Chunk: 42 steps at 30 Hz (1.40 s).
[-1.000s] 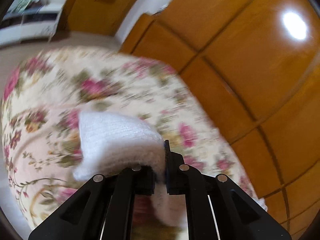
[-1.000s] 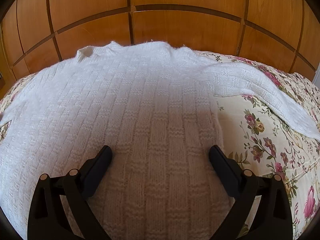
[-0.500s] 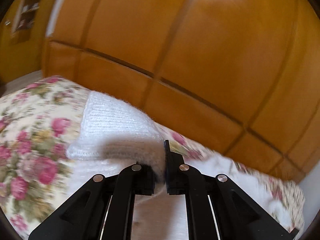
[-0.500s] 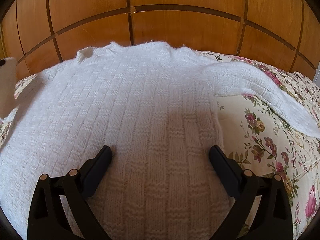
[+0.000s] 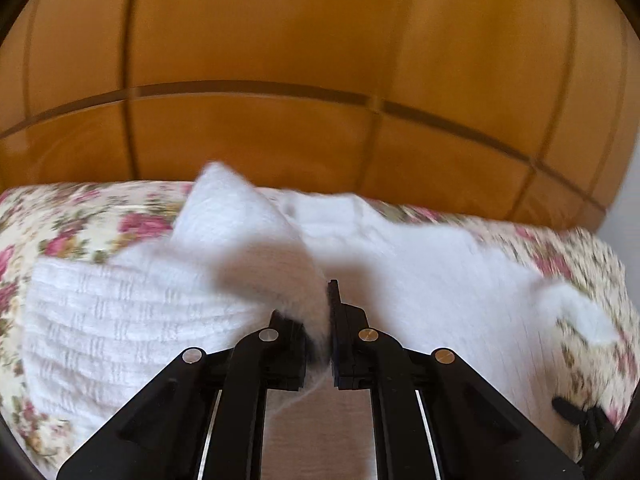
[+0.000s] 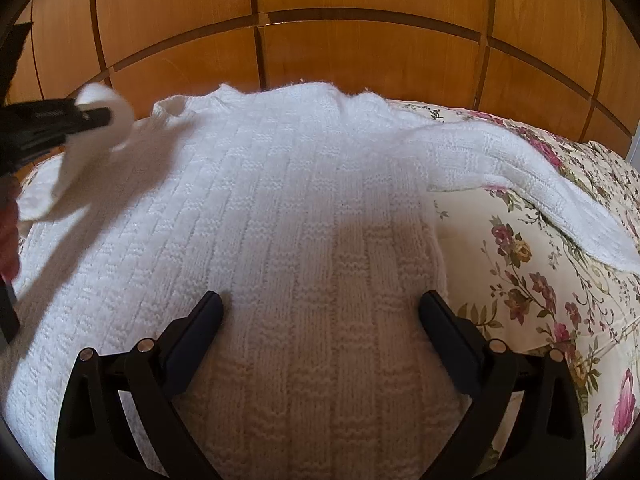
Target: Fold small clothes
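My left claw [image 5: 329, 320] is matte black plastic: two angled link arms on each side, each pinned with round silver screws, and flat dark pads with ridged faces; pale slots run along its frame below; my right claw [image 6: 320, 316] has the same black build, broad rounded fingers [image 6: 202, 322] and silver screw heads at the pivots; seen from there, the left claw's black side carries small lettering I cannot read.

Glossy orange wood-panelled wall [image 6: 360, 52] behind floral bedspread [image 6: 532, 280].
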Each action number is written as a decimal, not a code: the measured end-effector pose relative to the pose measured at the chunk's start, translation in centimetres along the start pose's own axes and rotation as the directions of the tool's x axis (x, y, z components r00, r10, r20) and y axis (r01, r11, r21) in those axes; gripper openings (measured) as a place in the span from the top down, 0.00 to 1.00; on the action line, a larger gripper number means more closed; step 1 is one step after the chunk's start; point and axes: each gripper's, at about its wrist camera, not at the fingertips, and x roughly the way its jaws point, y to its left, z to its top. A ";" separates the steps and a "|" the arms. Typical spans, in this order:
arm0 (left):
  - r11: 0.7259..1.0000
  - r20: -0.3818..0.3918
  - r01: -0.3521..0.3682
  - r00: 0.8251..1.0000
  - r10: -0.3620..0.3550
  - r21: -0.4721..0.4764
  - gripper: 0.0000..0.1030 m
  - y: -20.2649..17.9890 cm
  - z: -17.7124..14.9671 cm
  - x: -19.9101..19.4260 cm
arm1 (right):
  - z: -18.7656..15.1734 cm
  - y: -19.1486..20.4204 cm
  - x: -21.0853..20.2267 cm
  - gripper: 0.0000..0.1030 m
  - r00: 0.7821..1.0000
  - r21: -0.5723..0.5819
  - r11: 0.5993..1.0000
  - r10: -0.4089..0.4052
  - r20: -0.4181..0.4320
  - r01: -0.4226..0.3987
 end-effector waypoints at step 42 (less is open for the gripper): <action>0.771 -0.005 -0.120 0.989 0.149 -0.625 0.33 20.3 -9.8 -6.3 | 9.8 5.0 7.7 0.94 0.878 0.397 0.800 0.477 0.032 -0.449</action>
